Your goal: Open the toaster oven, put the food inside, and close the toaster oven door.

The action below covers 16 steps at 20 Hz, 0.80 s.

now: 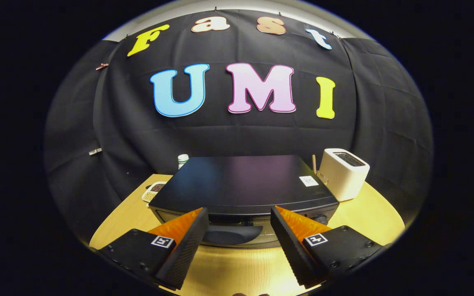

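A black toaster oven [241, 183] stands on the wooden table [368, 213], seen from above its front edge. Its door is shut, and the dark handle [231, 234] on the door's upper edge shows in the gap between my fingers. My gripper [239, 218] is open, its black fingers with orange sides spread to either side of the handle, a little above and in front of it. Nothing is held. The oven's top hides its inside and most of the door.
A white slot toaster [343, 172] stands right of the oven at the back. Behind the oven's left corner sit a small white tray of grains [153, 191] and a white bottle with a green cap [182, 160]. A thin wooden stick [314, 164] rises beside the toaster.
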Available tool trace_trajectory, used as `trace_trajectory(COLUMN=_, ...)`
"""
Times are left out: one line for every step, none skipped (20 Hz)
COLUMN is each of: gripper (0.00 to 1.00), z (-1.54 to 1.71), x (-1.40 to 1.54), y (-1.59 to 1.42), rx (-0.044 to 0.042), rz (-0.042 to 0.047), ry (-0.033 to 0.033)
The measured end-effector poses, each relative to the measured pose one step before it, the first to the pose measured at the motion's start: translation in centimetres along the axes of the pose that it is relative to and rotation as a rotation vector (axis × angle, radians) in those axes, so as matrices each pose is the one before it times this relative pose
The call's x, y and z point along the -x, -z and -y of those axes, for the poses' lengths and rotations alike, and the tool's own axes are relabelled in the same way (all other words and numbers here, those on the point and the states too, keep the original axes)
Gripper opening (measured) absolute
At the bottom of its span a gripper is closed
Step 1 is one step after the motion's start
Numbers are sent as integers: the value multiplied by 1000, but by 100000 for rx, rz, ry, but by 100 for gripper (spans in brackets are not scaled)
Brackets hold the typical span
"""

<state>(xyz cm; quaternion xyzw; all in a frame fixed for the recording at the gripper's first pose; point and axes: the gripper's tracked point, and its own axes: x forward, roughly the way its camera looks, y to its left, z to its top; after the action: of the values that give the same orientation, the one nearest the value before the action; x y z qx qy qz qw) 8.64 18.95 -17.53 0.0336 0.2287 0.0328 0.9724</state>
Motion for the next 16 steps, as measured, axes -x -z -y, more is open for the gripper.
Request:
trace_trajectory(gripper=99, z=-116, x=-444, y=666, rx=-8, rz=-2054, ry=394)
trace_trajectory(gripper=99, z=-214, x=-350, y=537, rx=-436, rz=-2256, ry=278)
trace_trajectory(gripper=99, z=-31, x=-255, y=805, rx=-785, rz=-3223, ry=732)
trace_trajectory(gripper=99, z=64, x=-68, y=-268, rx=642, rz=1111, ry=1011)
trace_trajectory(gripper=100, z=-9, x=-301, y=-210, rx=403, rz=988, ry=466)
trace_trajectory(gripper=99, z=-103, x=-20, y=-3, rx=276, rz=-1819, ry=394)
trace_trajectory(gripper=100, z=-56, x=44, y=-313, rx=81, rz=1578, ry=513)
trace_trajectory(gripper=100, z=104, x=-424, y=473, rx=437, rz=-1956, ry=474)
trace_trajectory(gripper=100, z=86, x=-221, y=-29, rx=349, rz=-1172, ry=676)
trace_trajectory(gripper=100, z=14, x=-471, y=184, rx=-89, rz=-966, ry=886)
trace_trajectory(gripper=100, z=-123, x=281, y=19, rx=628, rz=-674, ry=313)
trace_trajectory(gripper=100, z=-35, x=45, y=10, rx=255, rz=-642, ry=-310)
trace_trajectory(gripper=100, z=-88, x=176, y=46, rx=-446, rz=-296, ry=-703)
trace_trajectory(gripper=100, z=-91, x=237, y=444, rx=-550, rz=-1532, ry=-955)
trace_trajectory(gripper=100, z=-26, x=248, y=395, rx=-90, rz=-1168, ry=-661)
trace_trajectory(gripper=100, z=-41, x=498, y=102, rx=741, rz=-20, ry=-317)
